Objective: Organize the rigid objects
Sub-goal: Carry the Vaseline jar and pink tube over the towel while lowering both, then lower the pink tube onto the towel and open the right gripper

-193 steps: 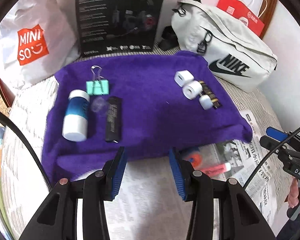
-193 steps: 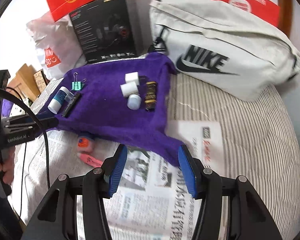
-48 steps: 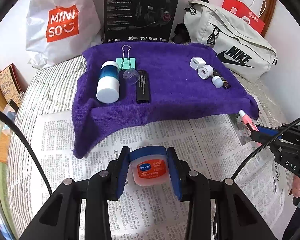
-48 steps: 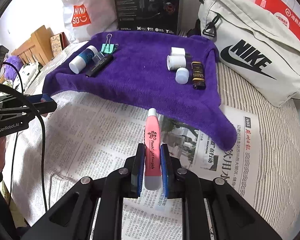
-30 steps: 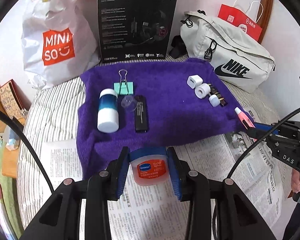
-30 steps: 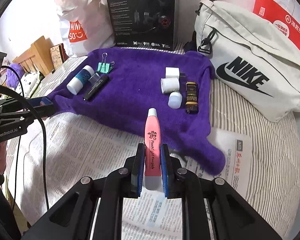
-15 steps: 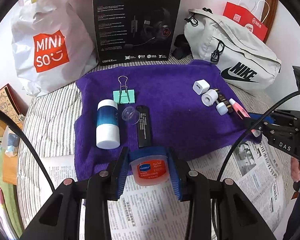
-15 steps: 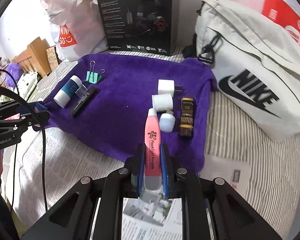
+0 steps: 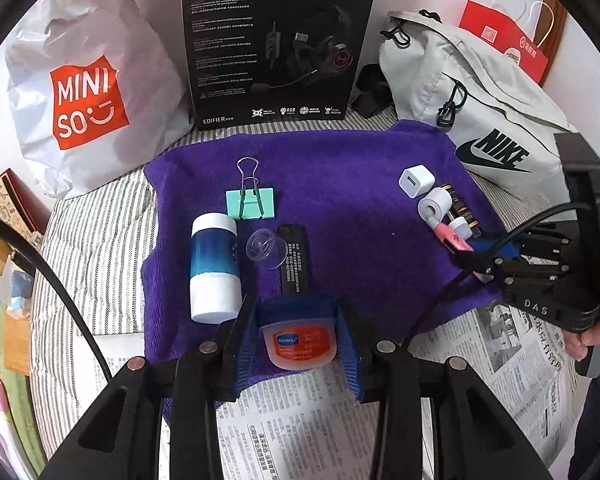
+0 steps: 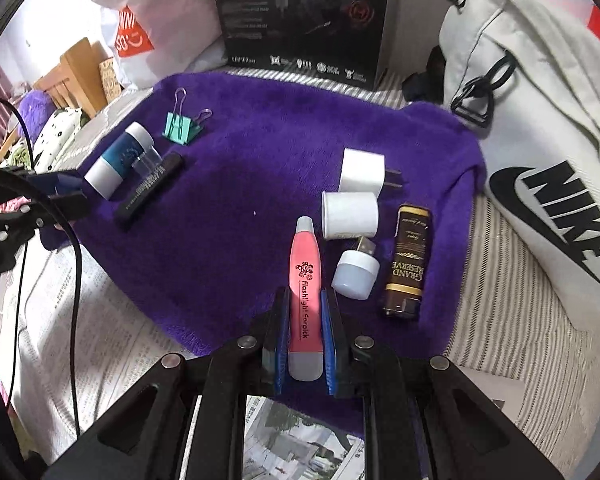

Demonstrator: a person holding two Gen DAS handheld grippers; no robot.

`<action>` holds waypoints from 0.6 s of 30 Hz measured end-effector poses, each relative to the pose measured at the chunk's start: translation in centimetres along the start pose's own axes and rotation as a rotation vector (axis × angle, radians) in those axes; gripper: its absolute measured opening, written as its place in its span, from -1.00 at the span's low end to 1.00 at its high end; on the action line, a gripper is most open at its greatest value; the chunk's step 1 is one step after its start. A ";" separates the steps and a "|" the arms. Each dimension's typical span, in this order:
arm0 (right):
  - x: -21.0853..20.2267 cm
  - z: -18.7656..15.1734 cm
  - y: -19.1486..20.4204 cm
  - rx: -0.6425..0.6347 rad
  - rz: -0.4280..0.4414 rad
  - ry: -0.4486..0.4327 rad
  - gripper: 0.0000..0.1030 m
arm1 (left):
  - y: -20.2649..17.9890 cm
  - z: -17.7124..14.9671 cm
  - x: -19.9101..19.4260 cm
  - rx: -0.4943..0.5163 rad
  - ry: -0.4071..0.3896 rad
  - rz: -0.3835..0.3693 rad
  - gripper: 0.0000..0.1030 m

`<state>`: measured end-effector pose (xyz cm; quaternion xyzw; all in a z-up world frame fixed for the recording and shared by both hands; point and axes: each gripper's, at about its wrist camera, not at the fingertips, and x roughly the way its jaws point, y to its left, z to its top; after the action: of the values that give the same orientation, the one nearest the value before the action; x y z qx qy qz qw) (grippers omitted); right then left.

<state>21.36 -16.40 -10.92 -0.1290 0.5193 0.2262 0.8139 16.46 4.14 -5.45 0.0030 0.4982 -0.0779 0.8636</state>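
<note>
Both loads have come in off the newspaper over the purple towel (image 9: 340, 160): the left gripper (image 9: 298, 344) pinches the orange jar (image 9: 299, 344) above its near edge, the right gripper (image 10: 305, 336) clamps the pink flashlight (image 10: 305, 280) beside the white adapters (image 10: 350, 214), seemingly not yet touching down, so placing comes next.

"MINI SO" is printed in white on an orange square on the white plastic bag (image 9: 88, 92). On the black box (image 9: 276, 40), "G2", "HECATE" and "EDIFIER" can be read (the finer print is too small). "NIKE" is set in black on the grey bag (image 9: 496, 152). "Flashlight Earpick" is written along the pink stick (image 10: 305, 292), and "GRAND RESERVE" on the brown lighter (image 10: 408, 264). "DAS" is marked on the right gripper (image 9: 466, 246).
</note>
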 end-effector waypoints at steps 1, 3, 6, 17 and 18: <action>0.2 0.0 0.0 -0.002 0.001 0.004 -0.70 | 0.1 0.1 0.0 -0.002 0.001 0.000 -0.31; 0.6 -0.1 0.0 -0.004 0.000 0.011 -0.70 | 0.2 0.1 0.2 -0.004 0.004 -0.005 -0.31; 1.1 -0.3 -0.1 -0.012 0.000 0.021 -0.70 | 0.5 0.3 0.4 -0.008 0.006 -0.009 -0.31; 1.2 -0.3 -0.1 -0.018 0.009 0.006 -0.68 | 0.5 0.6 0.9 -0.014 0.019 -0.024 -0.31; 1.2 -0.3 -0.2 -0.014 0.014 0.006 -0.63 | 0.6 0.6 1.0 -0.016 0.020 -0.028 -0.31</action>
<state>21.61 -16.45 -12.13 -0.1320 0.5209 0.2352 0.8099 17.54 4.51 -6.04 -0.0099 0.5075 -0.0861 0.8573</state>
